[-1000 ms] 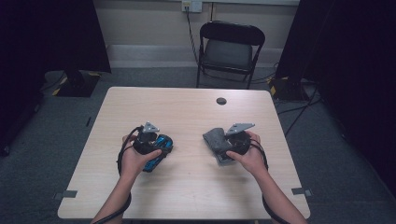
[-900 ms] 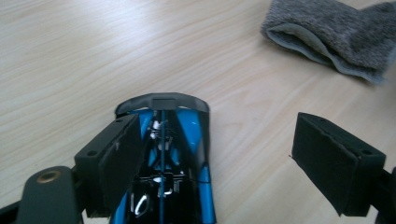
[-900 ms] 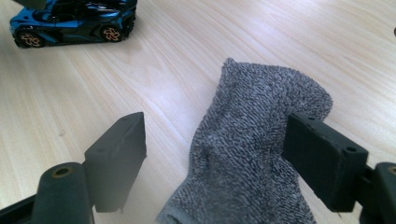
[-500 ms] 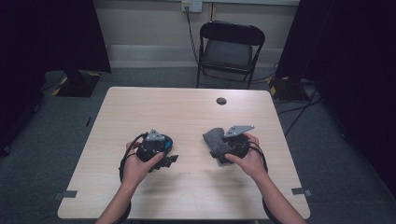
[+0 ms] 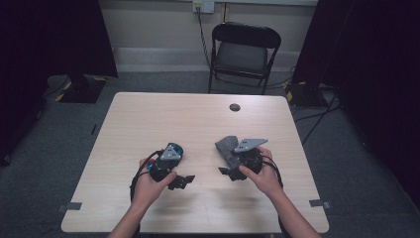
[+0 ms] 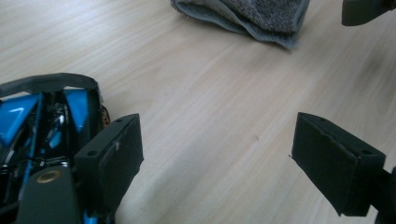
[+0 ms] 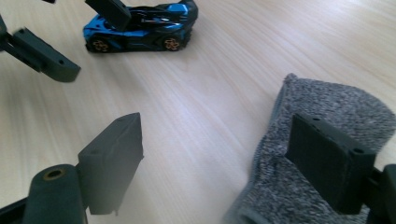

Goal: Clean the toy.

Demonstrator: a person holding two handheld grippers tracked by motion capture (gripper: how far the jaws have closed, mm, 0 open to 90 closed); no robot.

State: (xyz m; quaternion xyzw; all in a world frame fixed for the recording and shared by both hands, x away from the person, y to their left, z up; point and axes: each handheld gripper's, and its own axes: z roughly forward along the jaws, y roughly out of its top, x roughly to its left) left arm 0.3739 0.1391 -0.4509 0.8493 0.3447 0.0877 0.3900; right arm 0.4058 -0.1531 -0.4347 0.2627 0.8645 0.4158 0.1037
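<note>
The right claw (image 7: pixel 212 161) has just been opening, nothing pinched, one jaw over the grey sock (image 7: pixel 322 154) lying on the tabletop (image 5: pixel 198 119). The left claw (image 6: pixel 217 156) stands spread beside the blue toy car (image 7: pixel 140 25). It looks like a release step; next, each claw would need to back away cleanly.

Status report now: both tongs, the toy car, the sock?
Left tongs open, beside blue toy car. Right tongs open over grey sock, nothing gripped. Table between them bare.
</note>
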